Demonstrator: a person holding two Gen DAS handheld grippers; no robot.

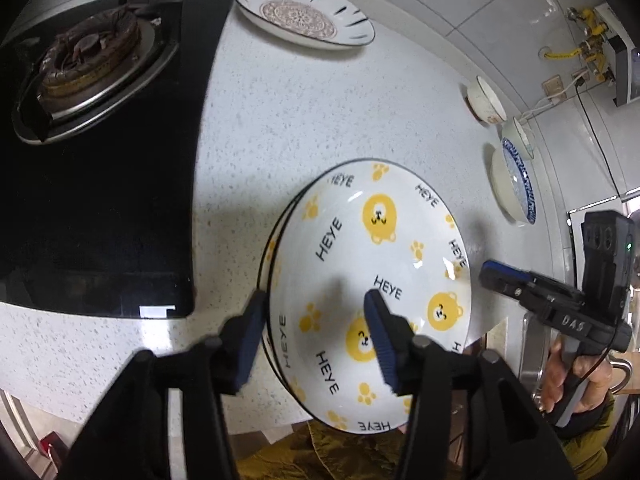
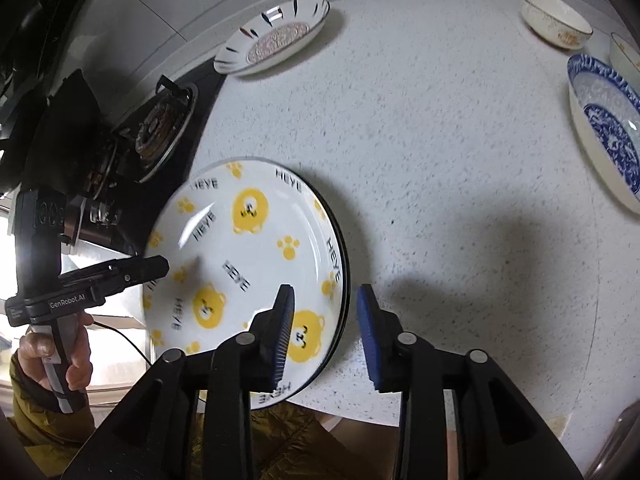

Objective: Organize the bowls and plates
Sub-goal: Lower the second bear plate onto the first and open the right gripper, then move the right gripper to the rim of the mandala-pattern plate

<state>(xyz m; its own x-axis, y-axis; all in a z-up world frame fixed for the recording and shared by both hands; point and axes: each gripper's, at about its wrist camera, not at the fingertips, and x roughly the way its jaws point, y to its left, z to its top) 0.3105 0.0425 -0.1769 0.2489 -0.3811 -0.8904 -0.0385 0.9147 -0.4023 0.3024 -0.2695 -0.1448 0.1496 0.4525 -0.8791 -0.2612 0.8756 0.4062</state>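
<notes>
A white plate with yellow bears and "HEYE" lettering tops a small stack at the counter's front edge; it also shows in the right wrist view. My left gripper is open, its fingers straddling the stack's left rim. My right gripper is open, its fingers straddling the right rim. A patterned plate lies at the back, also in the right wrist view. A blue-rimmed bowl and two small white bowls sit to the right; the right wrist view shows them too.
A black gas hob with a burner takes up the counter's left side. A tiled wall with gas pipes runs behind. A metal sink edge lies at the right. The speckled counter spreads between the dishes.
</notes>
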